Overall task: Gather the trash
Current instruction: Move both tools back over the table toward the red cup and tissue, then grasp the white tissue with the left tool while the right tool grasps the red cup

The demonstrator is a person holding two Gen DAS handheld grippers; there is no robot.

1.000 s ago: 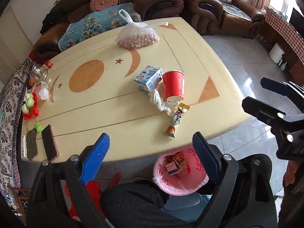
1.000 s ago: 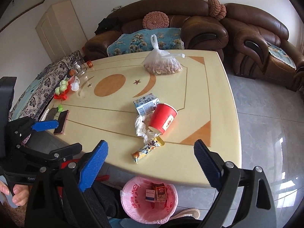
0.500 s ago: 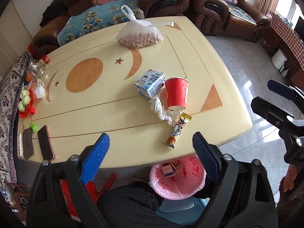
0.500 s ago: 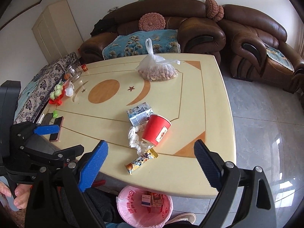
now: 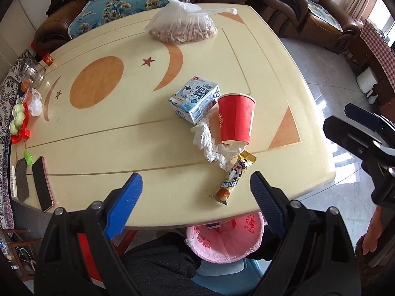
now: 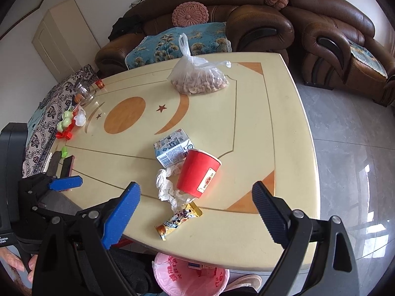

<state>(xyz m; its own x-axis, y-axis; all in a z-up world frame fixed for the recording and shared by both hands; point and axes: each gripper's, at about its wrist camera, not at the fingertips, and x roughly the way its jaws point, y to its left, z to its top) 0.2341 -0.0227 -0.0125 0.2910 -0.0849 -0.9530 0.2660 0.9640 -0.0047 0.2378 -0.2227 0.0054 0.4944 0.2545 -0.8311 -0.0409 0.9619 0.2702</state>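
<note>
Near the front of the cream table (image 5: 138,148) (image 6: 259,133) lies a small heap of trash: a red paper cup (image 5: 235,119) (image 6: 198,176) upside down, a blue-and-white milk carton (image 5: 195,98) (image 6: 172,150), crumpled white tissue (image 5: 209,143) (image 6: 167,187) and a snack wrapper (image 5: 233,178) (image 6: 179,218). A bin lined with a pink bag (image 5: 226,241) (image 6: 190,276) stands below the table's front edge. My left gripper (image 5: 197,202) hangs open over that edge, holding nothing. My right gripper (image 6: 197,212) is open too, just above the wrapper.
A clear bag of nuts (image 5: 182,27) (image 6: 200,79) rests at the table's far side. A phone (image 5: 42,182), a glass jar (image 5: 32,70) and small red and green items (image 5: 19,120) line the left edge. Brown sofas (image 6: 259,27) stand behind. A person's dark-clothed lap (image 5: 158,268) is below.
Both grippers have sunk and moved forward toward the table, so the trash heap looks nearer and larger. The pink bin has slipped partly under the table edge. Both stay open.
</note>
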